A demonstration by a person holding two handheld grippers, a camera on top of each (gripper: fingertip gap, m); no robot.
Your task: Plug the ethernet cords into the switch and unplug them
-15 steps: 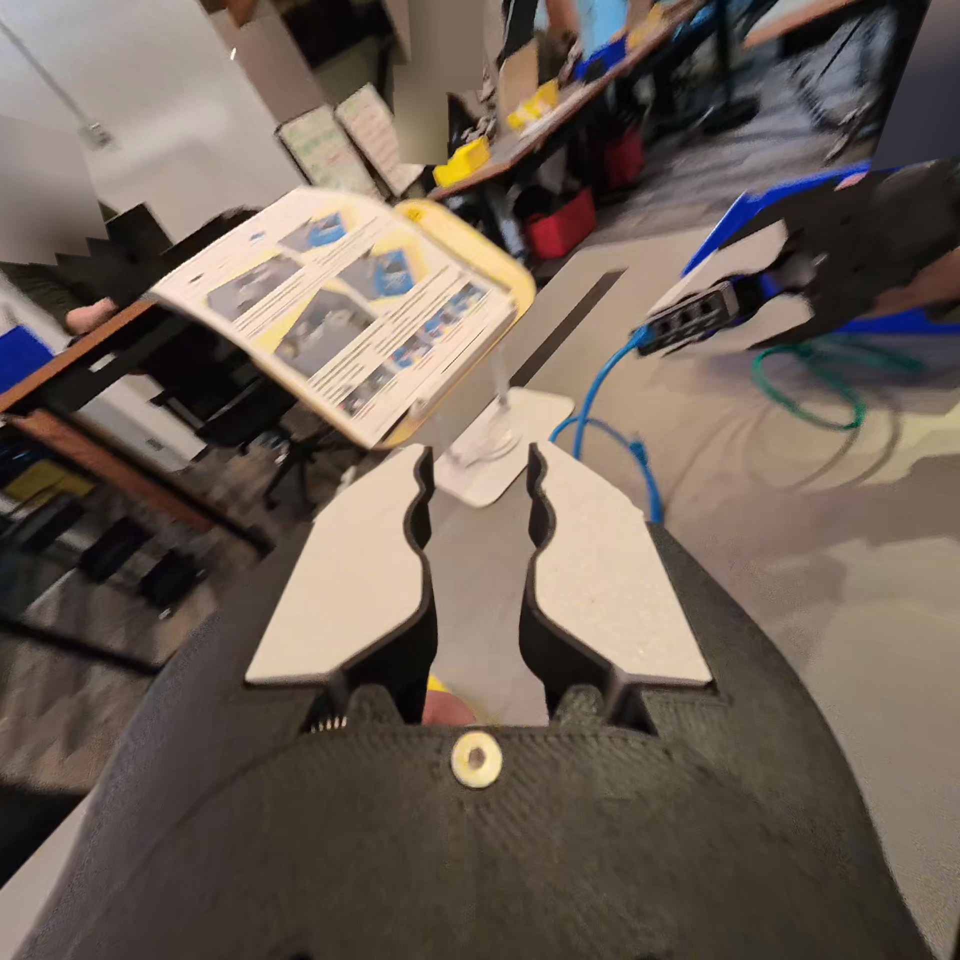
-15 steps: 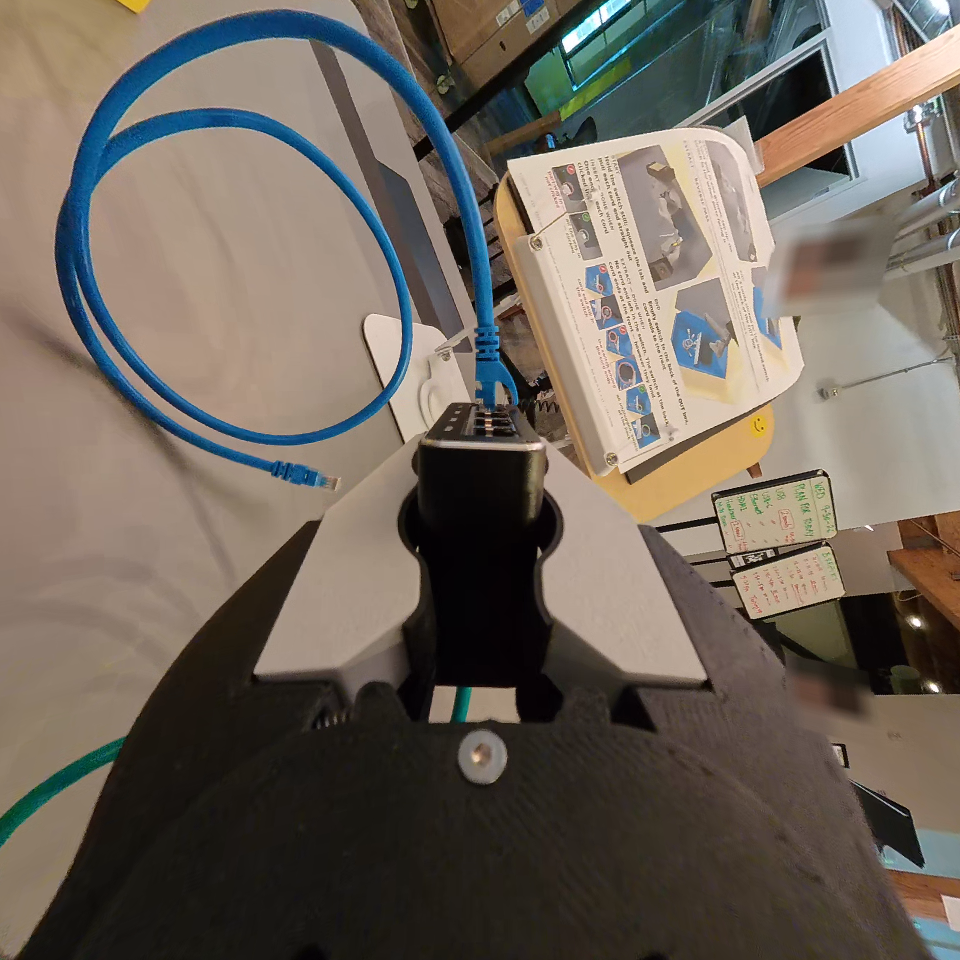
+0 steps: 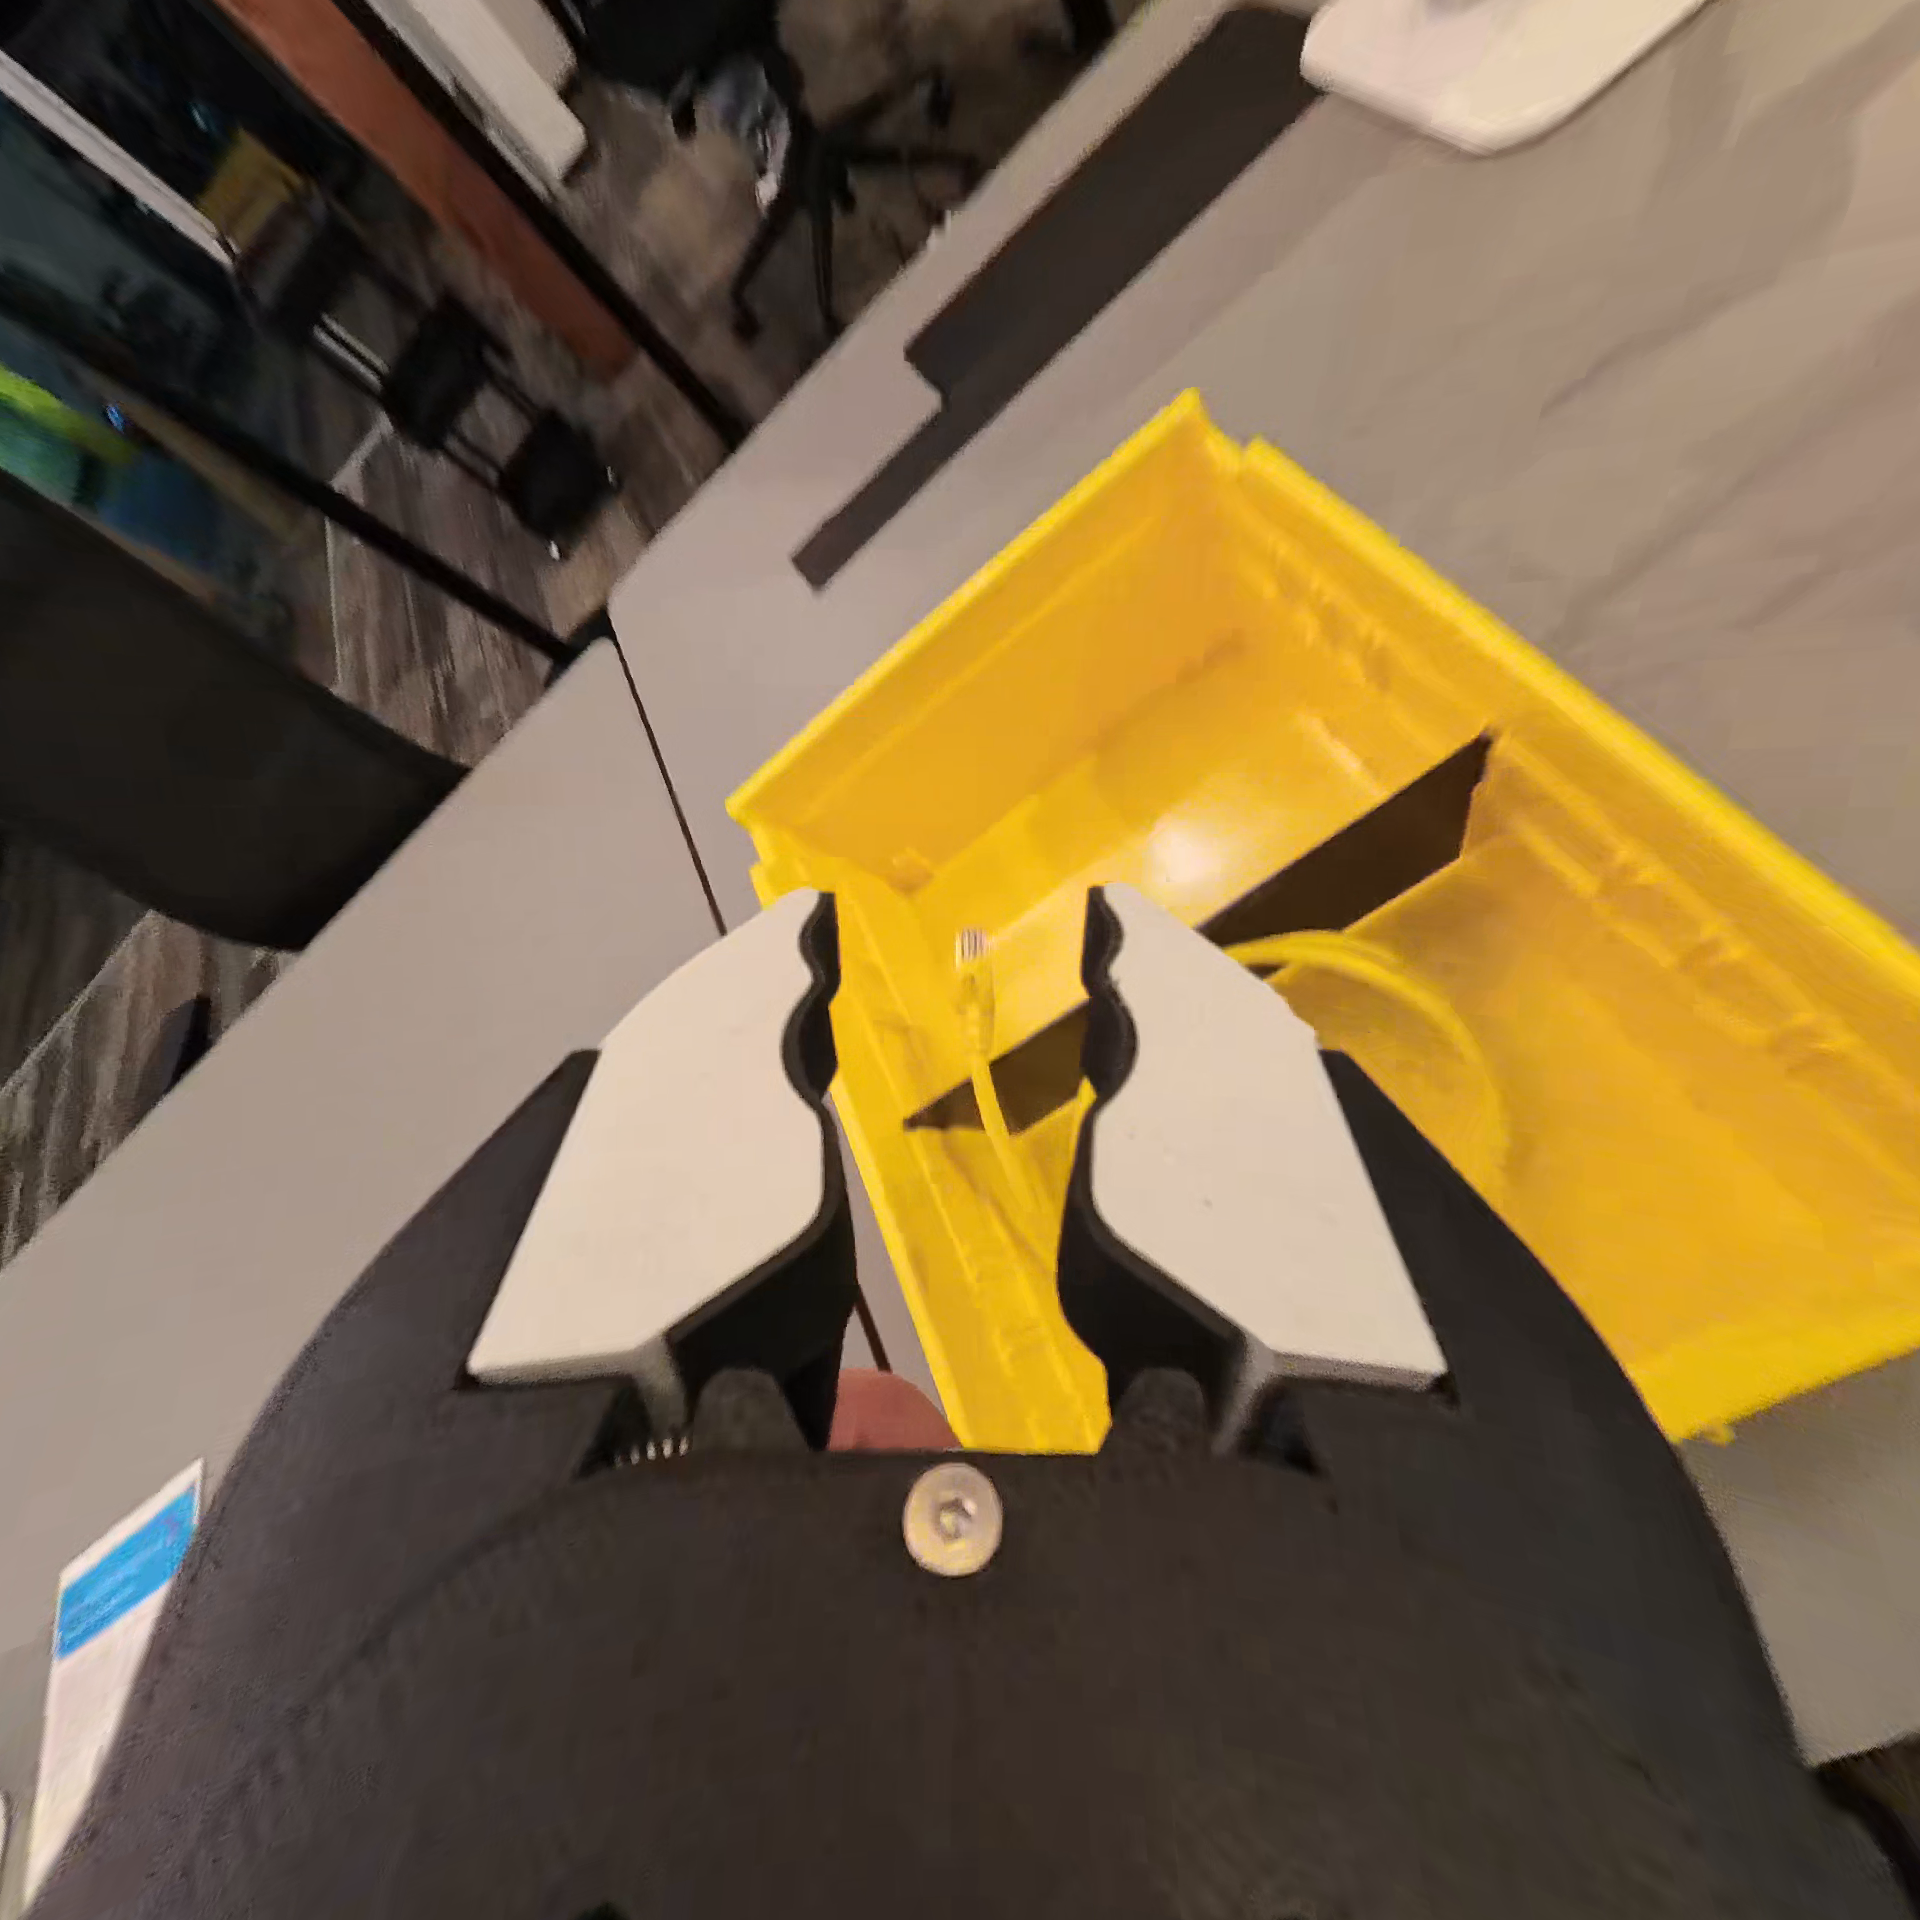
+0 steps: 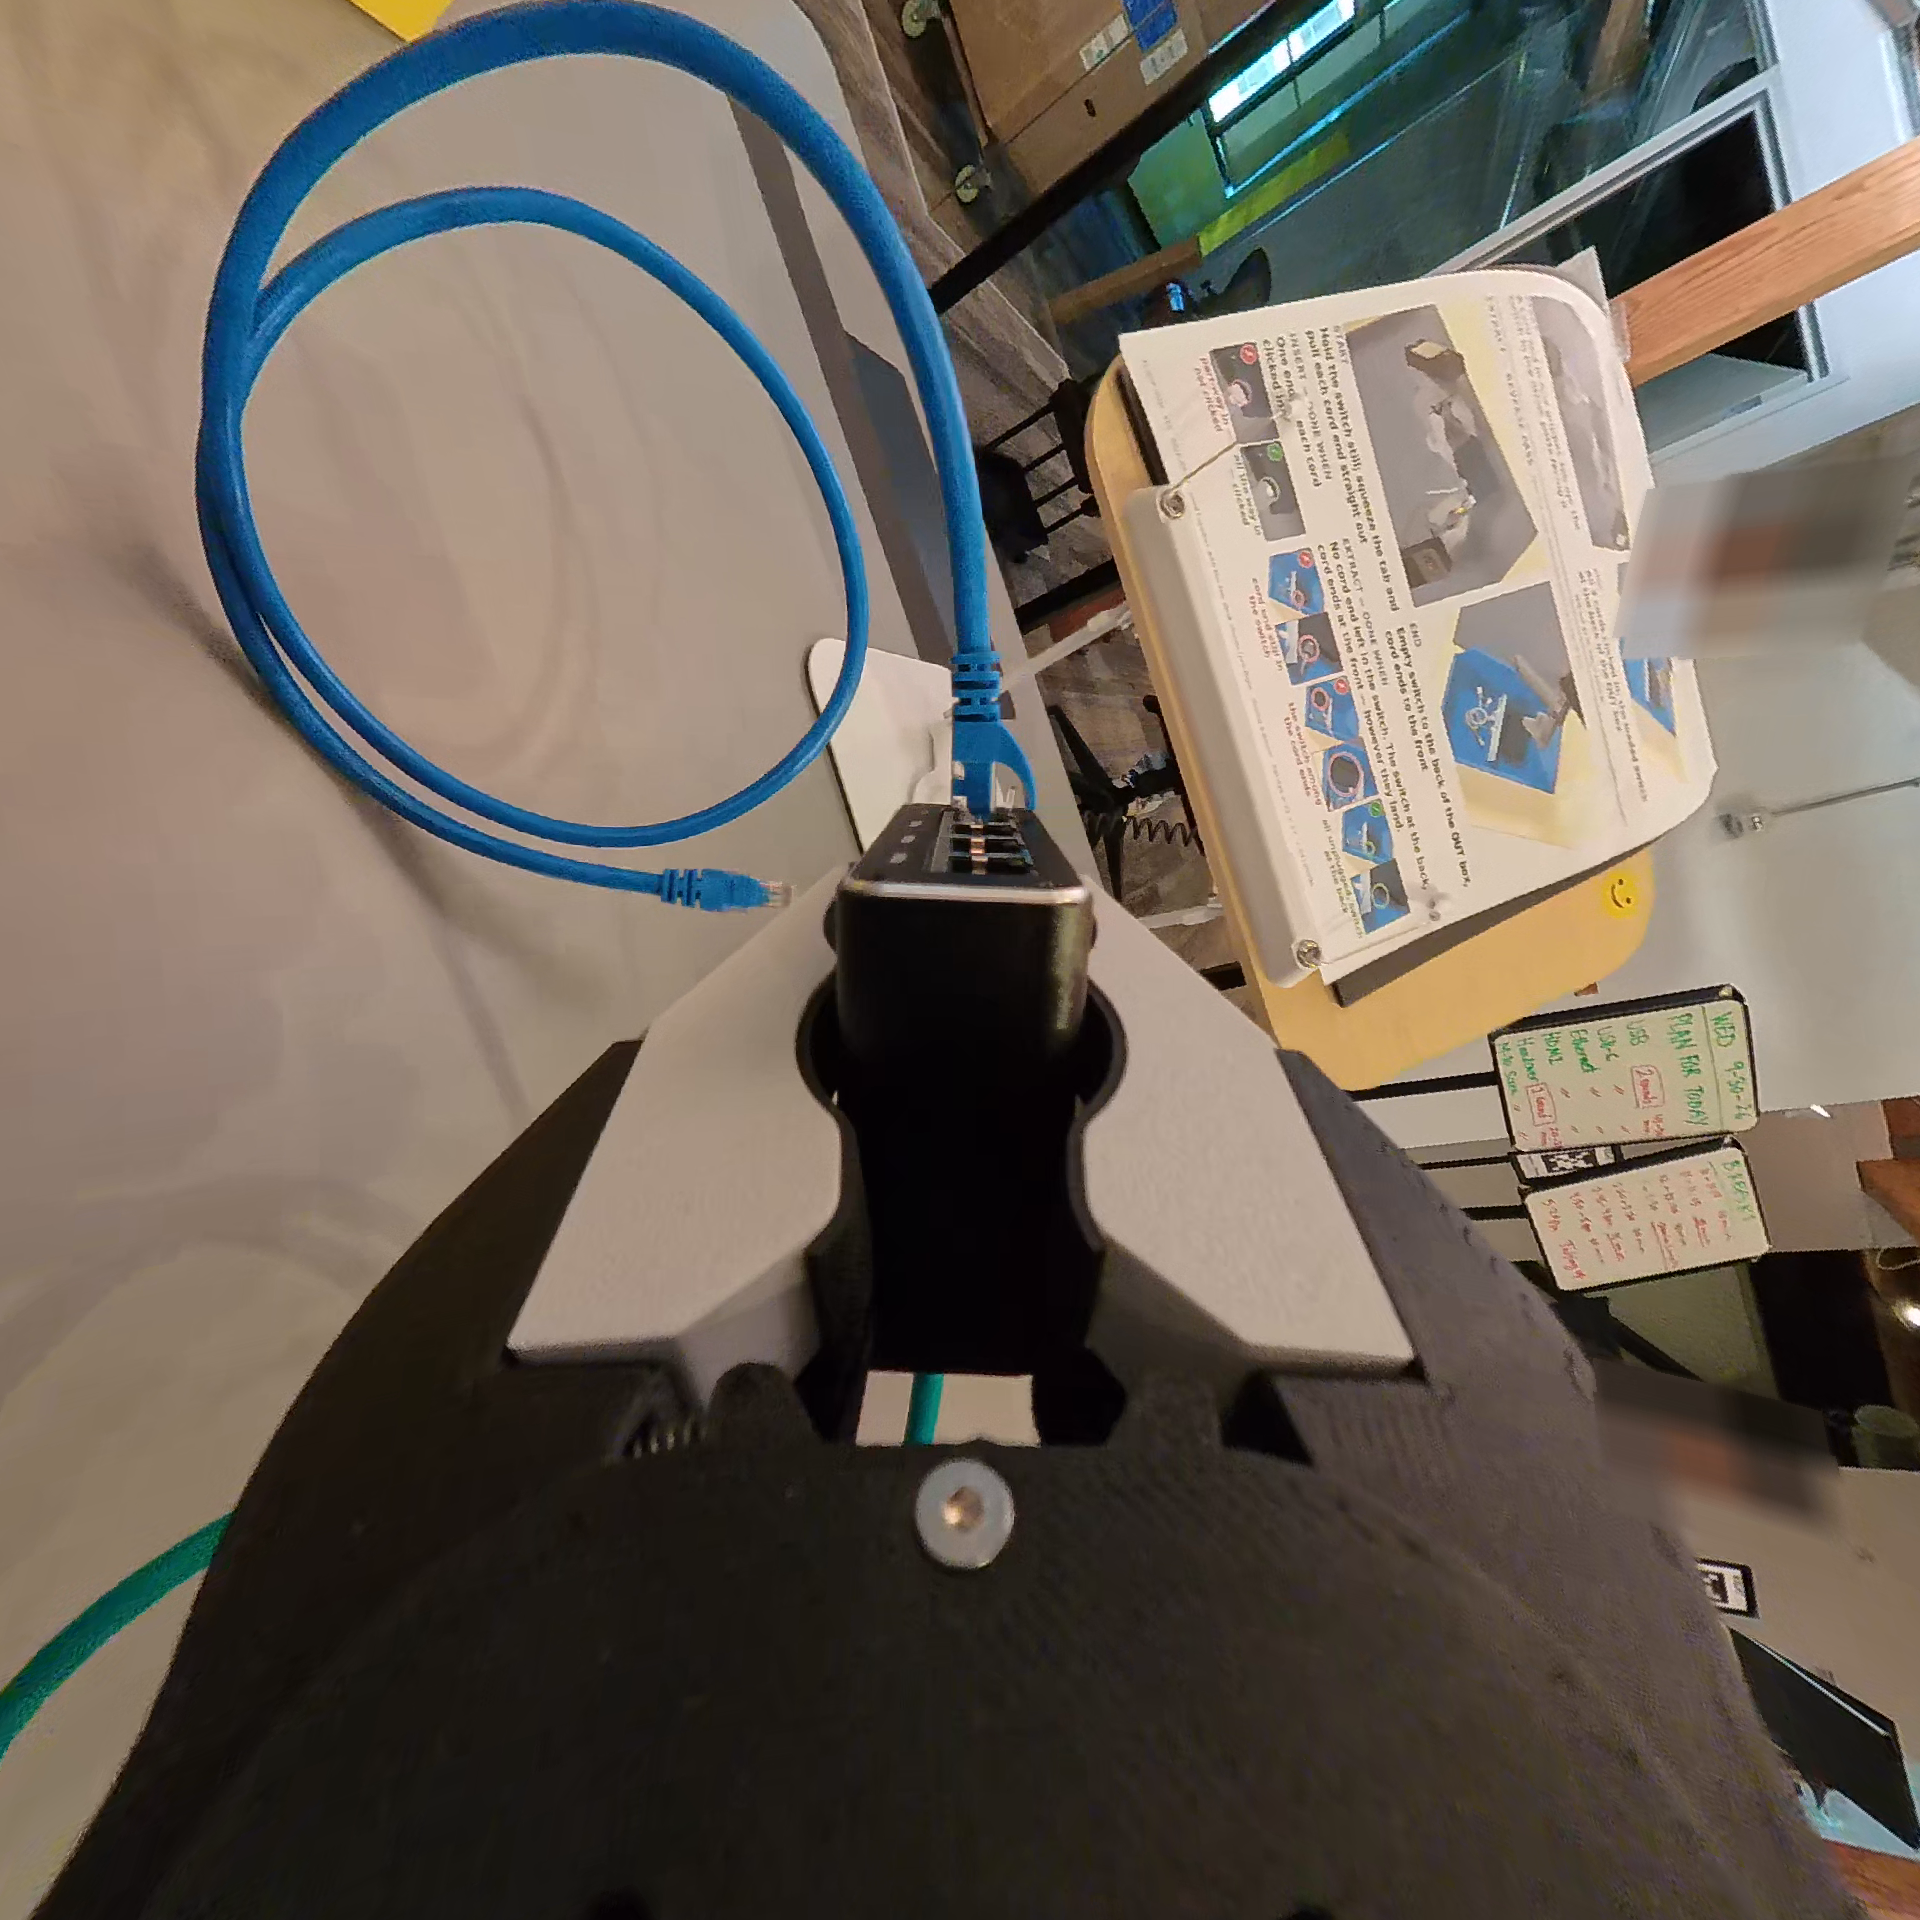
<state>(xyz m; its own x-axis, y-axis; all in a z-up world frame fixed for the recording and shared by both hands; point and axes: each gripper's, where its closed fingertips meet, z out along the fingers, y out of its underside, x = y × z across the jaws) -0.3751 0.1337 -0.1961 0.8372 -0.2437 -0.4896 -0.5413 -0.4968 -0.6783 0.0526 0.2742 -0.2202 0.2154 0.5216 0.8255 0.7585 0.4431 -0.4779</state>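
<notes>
Right wrist view: your right gripper (image 4: pixel 961 997) clamps black switch (image 4: pixel 961 971), port face pointing away toward 12 o'clock. Blue cord (image 4: pixel 540 499) plugged into one port, loops over grey table (image 4: pixel 312 1039) toward 10 o'clock, free plug lying loose. Your left gripper (image 3: pixel 961 1023) gapes, holding nothing, over yellow bin (image 3: pixel 1351 935); yellow cord (image 3: pixel 977 1039) inside bin.

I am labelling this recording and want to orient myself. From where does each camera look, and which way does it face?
Left wrist view: sits on the left gripper, looking down into a yellow bin with a yellow cord; open fingers and a fingertip of skin show.
Right wrist view: sits on the right gripper, facing the clamped switch and plugged blue cord.
Shared: the grey table and the white stand base.
</notes>
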